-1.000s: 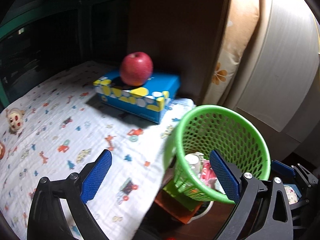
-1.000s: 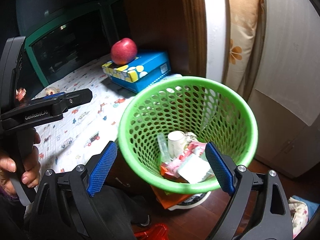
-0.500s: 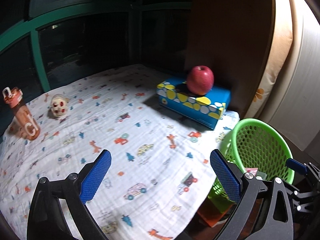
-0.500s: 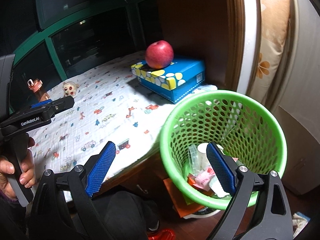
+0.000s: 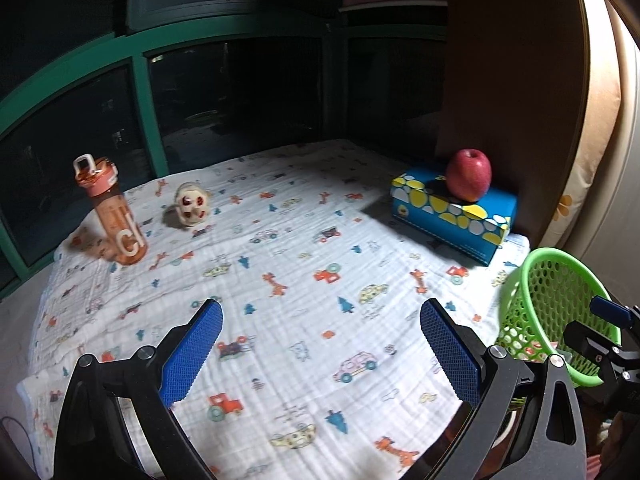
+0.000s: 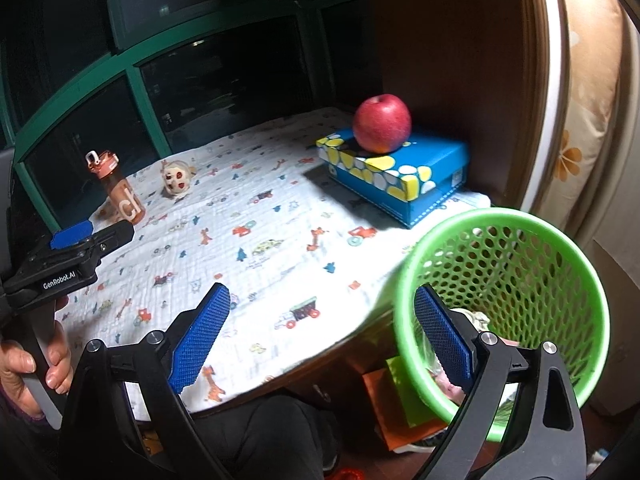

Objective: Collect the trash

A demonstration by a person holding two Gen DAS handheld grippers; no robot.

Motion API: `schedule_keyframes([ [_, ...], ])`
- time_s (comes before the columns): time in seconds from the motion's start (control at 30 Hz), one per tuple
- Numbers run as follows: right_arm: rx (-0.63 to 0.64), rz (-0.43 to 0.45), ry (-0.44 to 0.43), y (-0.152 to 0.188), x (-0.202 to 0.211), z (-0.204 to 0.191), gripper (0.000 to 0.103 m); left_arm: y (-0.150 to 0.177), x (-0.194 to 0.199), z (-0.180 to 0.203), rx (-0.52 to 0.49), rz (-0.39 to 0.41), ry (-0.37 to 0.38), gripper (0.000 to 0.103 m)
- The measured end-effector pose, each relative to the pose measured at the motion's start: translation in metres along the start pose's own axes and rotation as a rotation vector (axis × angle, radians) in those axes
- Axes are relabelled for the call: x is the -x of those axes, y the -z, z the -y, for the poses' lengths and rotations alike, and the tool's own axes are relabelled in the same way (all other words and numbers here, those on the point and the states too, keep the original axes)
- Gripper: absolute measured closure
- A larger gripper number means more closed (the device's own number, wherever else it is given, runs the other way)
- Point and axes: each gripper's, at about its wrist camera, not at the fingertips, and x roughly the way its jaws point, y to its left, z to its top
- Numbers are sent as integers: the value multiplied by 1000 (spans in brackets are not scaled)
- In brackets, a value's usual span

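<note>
My left gripper (image 5: 320, 350) fills the bottom of the left wrist view, its blue pads spread wide with nothing between them but the printed cloth (image 5: 280, 280) below. My right gripper (image 6: 322, 340) sits the same way at the bottom of the right wrist view, jaws far apart and empty; its right pad overlaps the near rim of the green basket (image 6: 520, 264) in the frame, though I cannot tell whether it touches. The basket stands at the lower right of that view, just off the table's edge, with the trash (image 6: 478, 318) lying in its bottom (wrappers and something pale, mostly hidden behind my pad). In the left wrist view the same basket shows at the right edge, lower down, with my right gripper's black body in front of it.

On the cloth, a red apple (image 6: 382, 123) rests on top of a blue tissue box (image 6: 396, 176) at the upper right. An orange bottle (image 5: 110, 208) stands upright at the left, with a small pale toy (image 5: 192, 205) near it
</note>
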Motion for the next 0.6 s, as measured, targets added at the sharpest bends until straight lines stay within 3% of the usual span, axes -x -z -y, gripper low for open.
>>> schedule_keyframes([
  [0.6,57,-2,-76,2,-9,-41,9,24,25,-51,68,19,-140,7],
])
